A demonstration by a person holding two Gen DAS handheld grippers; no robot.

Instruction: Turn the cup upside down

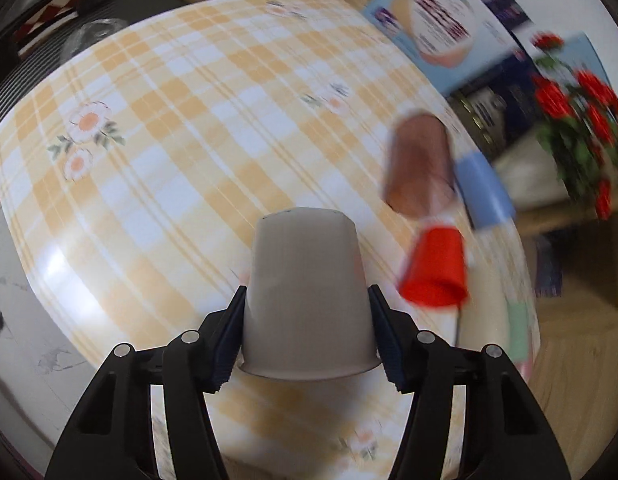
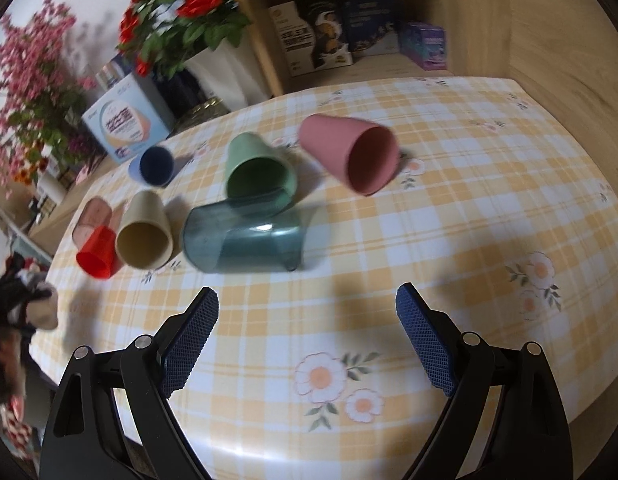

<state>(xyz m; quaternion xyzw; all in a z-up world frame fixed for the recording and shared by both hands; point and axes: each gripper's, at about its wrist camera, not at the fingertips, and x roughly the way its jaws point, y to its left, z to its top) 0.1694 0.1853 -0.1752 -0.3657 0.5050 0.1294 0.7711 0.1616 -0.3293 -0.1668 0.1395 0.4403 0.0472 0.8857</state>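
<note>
In the left wrist view my left gripper (image 1: 307, 340) is shut on a grey-white cup (image 1: 307, 292), held upside down with its rim toward the camera above the checked tablecloth (image 1: 169, 128). Beside it stand a red cup (image 1: 435, 270), a translucent brown cup (image 1: 421, 164) and a blue cup (image 1: 483, 190). In the right wrist view my right gripper (image 2: 307, 316) is open and empty above the table. Ahead of it lie a teal transparent cup (image 2: 245, 238), a green cup (image 2: 257, 172), a pink cup (image 2: 351, 152), a beige cup (image 2: 145, 230), a red cup (image 2: 97, 252) and a blue cup (image 2: 153, 164), all on their sides.
A wooden shelf with boxes (image 2: 349, 32) stands behind the table. Red flowers (image 2: 181, 20) and a printed carton (image 2: 125, 124) sit at the back left. A dark ribbed object (image 1: 37, 64) lies beyond the table's far edge in the left wrist view.
</note>
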